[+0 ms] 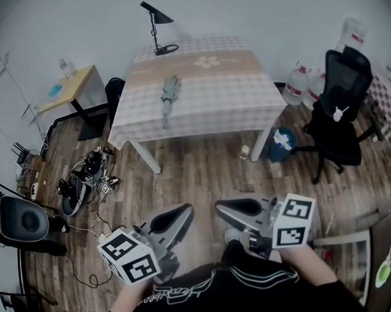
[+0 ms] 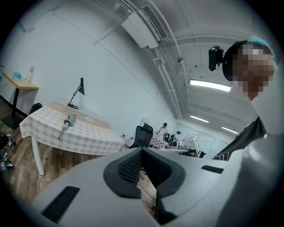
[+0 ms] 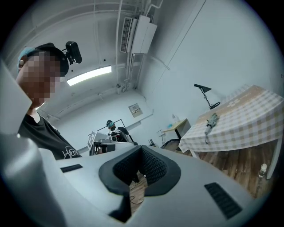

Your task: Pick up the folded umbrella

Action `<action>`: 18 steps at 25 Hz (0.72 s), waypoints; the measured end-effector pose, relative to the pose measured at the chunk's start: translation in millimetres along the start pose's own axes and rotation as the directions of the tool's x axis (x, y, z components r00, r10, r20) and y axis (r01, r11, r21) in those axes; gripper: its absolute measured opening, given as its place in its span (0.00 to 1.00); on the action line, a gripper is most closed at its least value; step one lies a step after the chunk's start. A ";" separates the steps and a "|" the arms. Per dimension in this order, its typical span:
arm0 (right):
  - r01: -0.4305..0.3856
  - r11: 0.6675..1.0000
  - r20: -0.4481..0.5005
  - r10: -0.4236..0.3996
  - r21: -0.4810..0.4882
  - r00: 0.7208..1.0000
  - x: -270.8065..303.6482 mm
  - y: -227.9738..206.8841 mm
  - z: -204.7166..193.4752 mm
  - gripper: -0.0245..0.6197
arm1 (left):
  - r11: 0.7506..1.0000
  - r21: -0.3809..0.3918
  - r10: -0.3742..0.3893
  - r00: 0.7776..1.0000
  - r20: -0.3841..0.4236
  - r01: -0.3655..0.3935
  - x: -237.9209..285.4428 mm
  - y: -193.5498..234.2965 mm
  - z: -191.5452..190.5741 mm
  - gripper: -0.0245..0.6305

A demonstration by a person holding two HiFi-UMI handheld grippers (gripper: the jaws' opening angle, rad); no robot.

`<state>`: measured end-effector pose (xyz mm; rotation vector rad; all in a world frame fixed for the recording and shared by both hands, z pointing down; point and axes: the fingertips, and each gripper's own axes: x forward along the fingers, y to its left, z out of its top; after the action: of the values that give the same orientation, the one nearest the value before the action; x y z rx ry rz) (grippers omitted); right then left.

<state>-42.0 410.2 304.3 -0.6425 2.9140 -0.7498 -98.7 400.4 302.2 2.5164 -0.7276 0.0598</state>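
I judge this the approach: left gripper (image 1: 183,213) and right gripper (image 1: 224,209) both closed empty, umbrella (image 1: 169,95) well ahead; next, advance and open.

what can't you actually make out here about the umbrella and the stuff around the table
- folded umbrella: too small in every view to see its strap or handle.
- table, far legs: head view, hidden by the checked cloth.
- floor clutter: head view, too small and tangled to name.
- green-tipped thing: head view, too small, its cable runs off the right edge.
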 end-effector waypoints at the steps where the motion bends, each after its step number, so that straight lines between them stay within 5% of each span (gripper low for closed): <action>1: -0.003 1.000 -0.002 0.003 0.006 1.000 0.3 -12.4 4.9 0.05 | 1.000 -0.005 0.008 1.000 -0.002 -0.008 9.9 7.0 3.9 0.03; 18: -0.026 0.998 -0.018 0.027 0.064 0.999 -7.8 -201.3 92.3 0.05 | 0.994 -0.040 0.096 0.995 -0.025 -0.097 183.3 106.3 73.2 0.03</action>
<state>56.5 212.2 318.4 -0.5924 2.8960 -0.8459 -3.2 198.5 321.3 2.4360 -0.8328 0.1068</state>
